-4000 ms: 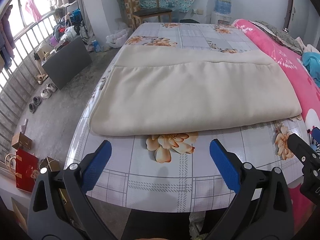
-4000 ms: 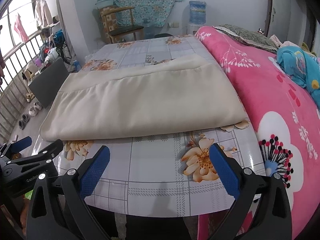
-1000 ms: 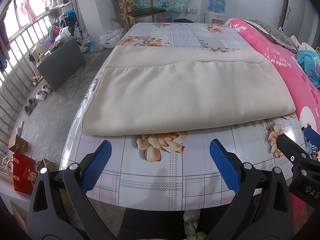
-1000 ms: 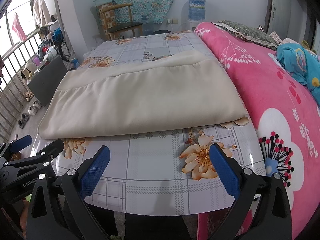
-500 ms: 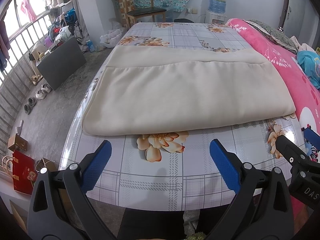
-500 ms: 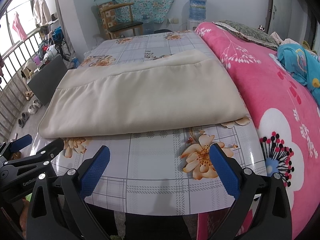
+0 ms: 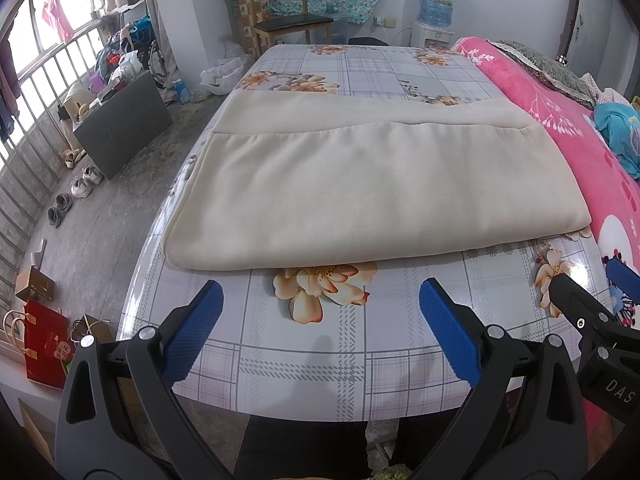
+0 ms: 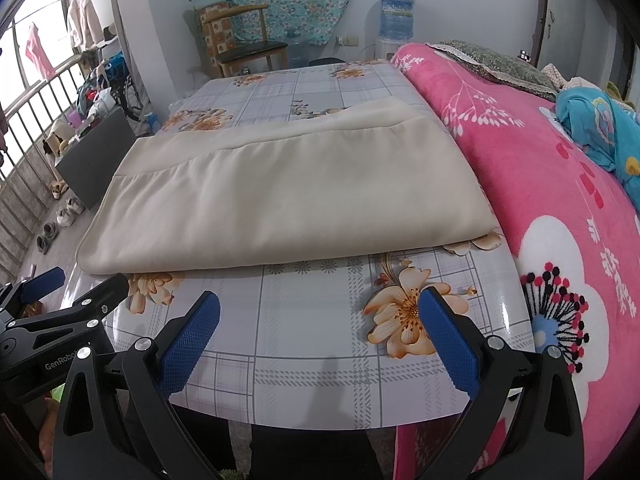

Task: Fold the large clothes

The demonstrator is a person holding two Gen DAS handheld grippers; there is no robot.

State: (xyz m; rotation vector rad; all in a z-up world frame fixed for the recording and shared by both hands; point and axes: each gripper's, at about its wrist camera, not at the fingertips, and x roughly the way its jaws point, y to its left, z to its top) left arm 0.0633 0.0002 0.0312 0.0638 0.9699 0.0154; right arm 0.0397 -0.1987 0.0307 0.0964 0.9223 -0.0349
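Observation:
A large cream garment (image 7: 360, 184) lies folded flat in a wide rectangle on the floral plaid table (image 7: 320, 352); it also shows in the right wrist view (image 8: 280, 200). My left gripper (image 7: 320, 320) is open and empty, held above the table's near edge, short of the garment's near fold. My right gripper (image 8: 320, 324) is open and empty, also at the near edge, to the right of the left one. The right gripper's side shows in the left wrist view (image 7: 592, 320), and the left gripper's side in the right wrist view (image 8: 60, 312).
A bed with a pink floral blanket (image 8: 560, 200) borders the table's right side, with blue clothes (image 8: 600, 128) on it. A wooden chair (image 7: 292, 20) and a water dispenser (image 7: 436, 12) stand beyond the far end. Shoes (image 7: 72, 192), a dark box (image 7: 120, 124) and bags (image 7: 44, 340) lie left.
Almost nothing differs. Both grippers stay open at the table's near edge and the folded garment has not moved.

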